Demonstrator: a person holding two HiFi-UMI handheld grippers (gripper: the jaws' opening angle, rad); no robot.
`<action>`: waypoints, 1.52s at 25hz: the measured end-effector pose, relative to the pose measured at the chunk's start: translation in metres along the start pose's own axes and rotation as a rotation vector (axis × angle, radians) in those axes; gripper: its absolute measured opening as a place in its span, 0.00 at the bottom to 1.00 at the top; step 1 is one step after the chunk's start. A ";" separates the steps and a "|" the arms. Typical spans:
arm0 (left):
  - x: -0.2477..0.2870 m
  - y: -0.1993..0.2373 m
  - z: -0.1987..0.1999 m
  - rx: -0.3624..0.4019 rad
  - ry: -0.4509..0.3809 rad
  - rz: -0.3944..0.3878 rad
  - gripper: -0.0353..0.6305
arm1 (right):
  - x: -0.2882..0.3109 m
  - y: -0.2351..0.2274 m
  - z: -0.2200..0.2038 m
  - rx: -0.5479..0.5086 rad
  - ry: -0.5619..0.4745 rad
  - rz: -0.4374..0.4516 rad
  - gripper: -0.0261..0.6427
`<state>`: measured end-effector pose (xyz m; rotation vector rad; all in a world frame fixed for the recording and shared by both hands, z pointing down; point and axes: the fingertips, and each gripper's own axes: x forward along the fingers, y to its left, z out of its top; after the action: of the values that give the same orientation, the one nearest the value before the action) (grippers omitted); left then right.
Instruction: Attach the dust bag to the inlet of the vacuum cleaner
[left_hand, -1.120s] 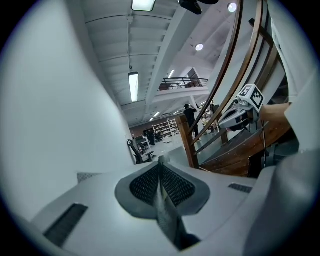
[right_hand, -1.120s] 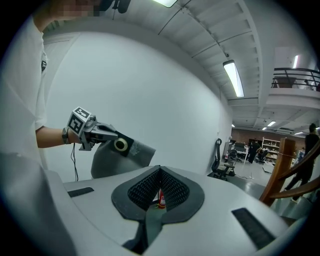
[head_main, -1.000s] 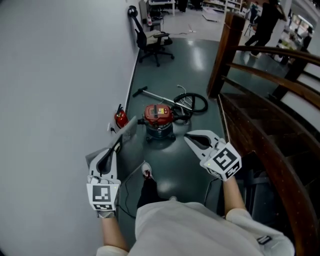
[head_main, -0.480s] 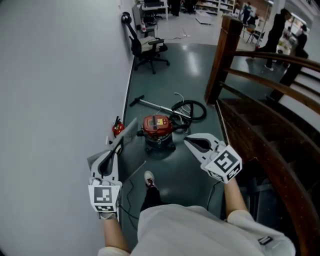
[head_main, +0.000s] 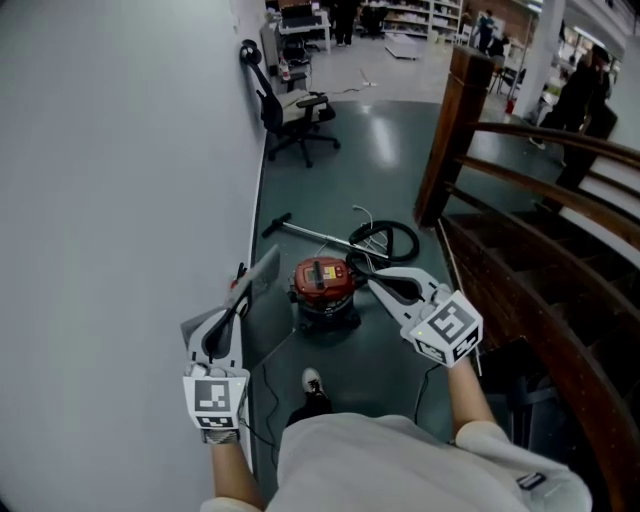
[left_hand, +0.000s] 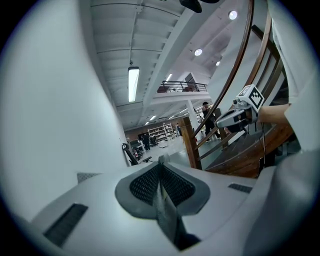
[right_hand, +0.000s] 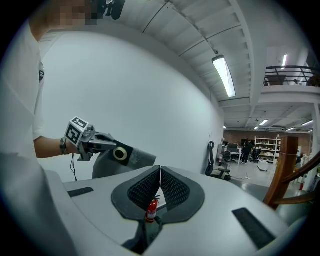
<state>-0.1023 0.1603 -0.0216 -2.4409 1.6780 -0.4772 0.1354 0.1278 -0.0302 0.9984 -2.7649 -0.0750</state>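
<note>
Dust bag (head_main: 262, 272): pinched between left gripper (head_main: 230, 308) fingers, held above the floor (head_main: 390, 150) | vacuum cleaner (head_main: 322, 281): on floor ahead, apart from bag | right gripper (head_main: 378, 281): fingers clenched, empty

Office chair (head_main: 293, 108), wooden railing (head_main: 455, 130), perhaps shelving (right_hand: 265, 148)

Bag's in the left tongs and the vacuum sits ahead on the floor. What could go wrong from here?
1. The left tongs pinch the dust bag by one thin edge, with the rest hanging free. It could slip or crease before it reaches the vacuum.
2. A cable trails beside the shoe, a likely trip or snag hazard.
3. The hose coils right beside the vacuum and may get in the way of the right tongs, which are shut and empty.
</note>
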 end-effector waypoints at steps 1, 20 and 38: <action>0.007 0.006 -0.001 -0.003 -0.001 0.000 0.09 | 0.007 -0.005 0.001 0.001 0.005 -0.005 0.08; 0.112 0.085 -0.040 -0.061 0.030 -0.061 0.09 | 0.116 -0.052 -0.027 -0.027 0.121 -0.065 0.08; 0.185 0.139 -0.115 -0.118 0.067 -0.022 0.09 | 0.230 -0.082 -0.071 0.130 0.138 -0.078 0.08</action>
<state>-0.2037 -0.0553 0.0792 -2.5557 1.7552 -0.4813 0.0284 -0.0802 0.0687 1.0985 -2.6334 0.1590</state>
